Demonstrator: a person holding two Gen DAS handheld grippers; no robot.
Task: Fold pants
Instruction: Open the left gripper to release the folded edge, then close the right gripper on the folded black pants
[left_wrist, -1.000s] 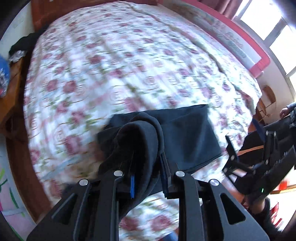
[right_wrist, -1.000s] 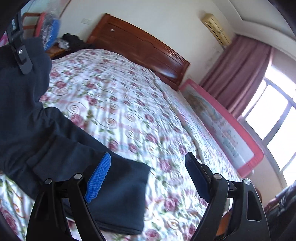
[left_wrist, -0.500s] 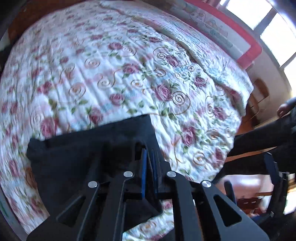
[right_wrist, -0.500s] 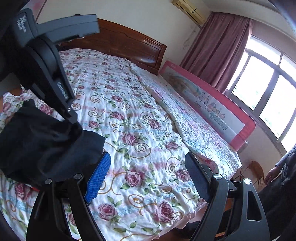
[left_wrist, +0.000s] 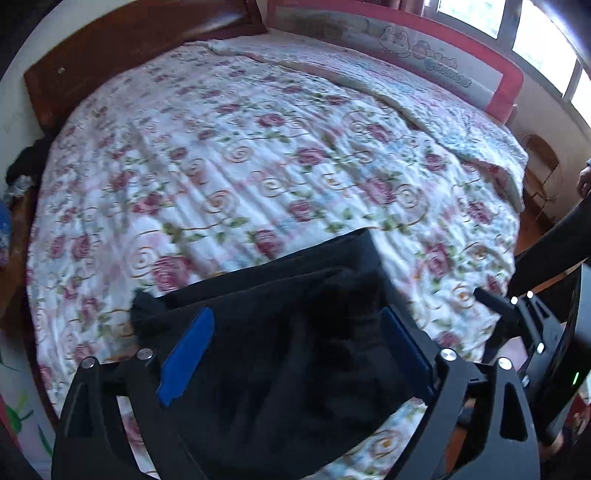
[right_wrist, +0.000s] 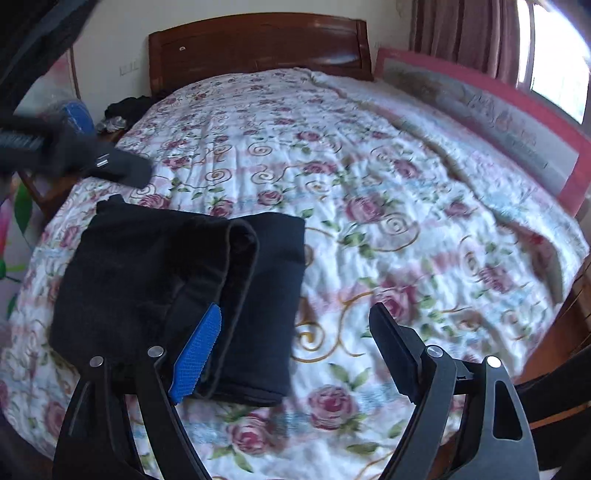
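Black pants are lying folded in a compact stack on the floral quilt, near its front edge. They are being released: the left gripper has just been opening, wide above the cloth, nothing pinched. The right gripper is being held open and empty beside the stack. The fold is judged nearly finished; next, the uneven top layer is probably needing to be squared.

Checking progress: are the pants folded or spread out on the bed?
Folded. The pants lie as a compact dark stack on the bed, layered edges showing along one side, no legs spread out.
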